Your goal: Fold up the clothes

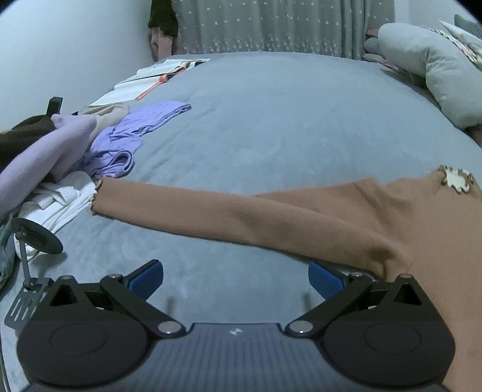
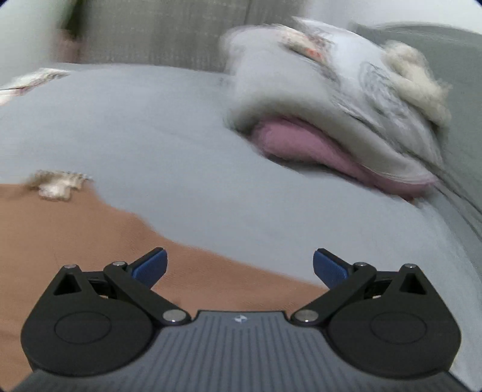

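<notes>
The bed (image 1: 256, 126) fills both views, covered in a smooth blue-grey spread. Behind it hangs a grey curtain (image 1: 271, 27) dotted with small pale stars, and at the far right edge lies a grey pillow (image 1: 427, 69) — in the right wrist view it is blurred, with something pink (image 2: 316, 150) tucked under it.

The tan sweater (image 1: 346, 223) lies flat on the bed close to the camera. One sleeve (image 1: 180, 205) stretches out to the left, its frilled cuff ending just beside a pile of unfolded clothes (image 1: 60, 169) at the bed's left edge: a pale lilac garment on top, a brighter purple one (image 1: 135, 132) spread toward the middle, white cloth (image 1: 60, 199) below. A white flower-shaped patch (image 1: 456, 179) sits on the sweater's body; the same patch shows, smeared, in the right wrist view. Farther back on the left lie open books or papers (image 1: 153, 78).

The left tool (image 1: 235, 279) hovers low over bare bedspread — its blue-padded fingers (image 1: 147, 277) stand wide apart with nothing between them, the right-hand one just at the sweater's lower edge. The right tool (image 2: 239, 267) is likewise spread wide and empty, its left finger (image 2: 150, 267) over tan fabric and the other over the spread.
</notes>
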{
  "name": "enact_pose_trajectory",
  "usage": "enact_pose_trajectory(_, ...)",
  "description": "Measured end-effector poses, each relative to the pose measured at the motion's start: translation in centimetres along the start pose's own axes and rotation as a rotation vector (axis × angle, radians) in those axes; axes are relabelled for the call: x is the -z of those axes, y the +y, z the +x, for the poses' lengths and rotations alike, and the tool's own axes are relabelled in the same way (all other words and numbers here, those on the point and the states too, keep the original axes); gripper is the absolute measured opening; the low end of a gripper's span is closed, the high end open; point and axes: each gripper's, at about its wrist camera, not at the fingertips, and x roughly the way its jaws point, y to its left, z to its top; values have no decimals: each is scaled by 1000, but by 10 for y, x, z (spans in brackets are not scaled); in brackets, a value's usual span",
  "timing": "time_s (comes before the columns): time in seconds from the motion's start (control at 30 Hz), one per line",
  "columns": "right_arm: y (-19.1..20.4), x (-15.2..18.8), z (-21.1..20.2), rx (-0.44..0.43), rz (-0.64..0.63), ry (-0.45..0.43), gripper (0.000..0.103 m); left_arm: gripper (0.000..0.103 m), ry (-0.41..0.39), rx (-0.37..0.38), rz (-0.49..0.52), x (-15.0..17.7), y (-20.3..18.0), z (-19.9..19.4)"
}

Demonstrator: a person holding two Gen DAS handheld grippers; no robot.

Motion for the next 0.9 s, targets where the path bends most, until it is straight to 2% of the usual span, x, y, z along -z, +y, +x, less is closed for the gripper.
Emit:
enact_pose_trajectory(0.17, 55, -40, 49, -214, -158, -1, 103, 102, -12, 7, -21, -7, 6, -1)
enact_pose_trajectory(0.3, 94, -61, 73, -337, -273, 5, 103, 102, -24, -10, -63, -14, 22, 1)
enact_pose_trajectory(0.37, 110, -60, 91, -356, -350, 62, 102, 102, -32, -10, -109, -18, 35, 2)
enact_pose_trajectory(0.4, 111, -59, 98, -371, -351, 99, 98, 102, -35, -10, -132, -21, 41, 3)
enact_pose_trajectory(0.43, 112, -58, 105, -385, -352, 137, 80, 102, -35, -8, -150, -23, 47, 4)
enact_pose_trajectory(0.47, 110, -58, 110, -420, -326, 161, 68, 102, -35, -7, -169, -25, 53, 5)
enact_pose_trajectory(0.5, 106, -59, 110, -457, -282, 159, 38, 102, -33, -6, -186, -26, 58, 6)
enact_pose_trajectory(0.53, 104, -60, 108, -451, -267, 134, 6, 102, -24, -10, -200, -27, 61, 7)
enact_pose_trajectory(0.6, 101, -61, 105, -425, -246, 95, 7, 102, -4, -16, -232, -28, 69, 11)
enact_pose_trajectory(0.8, 103, -59, 100, -302, -189, 25, 7, 102, 85, 37, -536, -16, 122, 27)
enact_pose_trajectory(0.9, 107, -49, 103, -250, -150, 36, 7, 102, 121, 86, -703, -9, 155, 34)
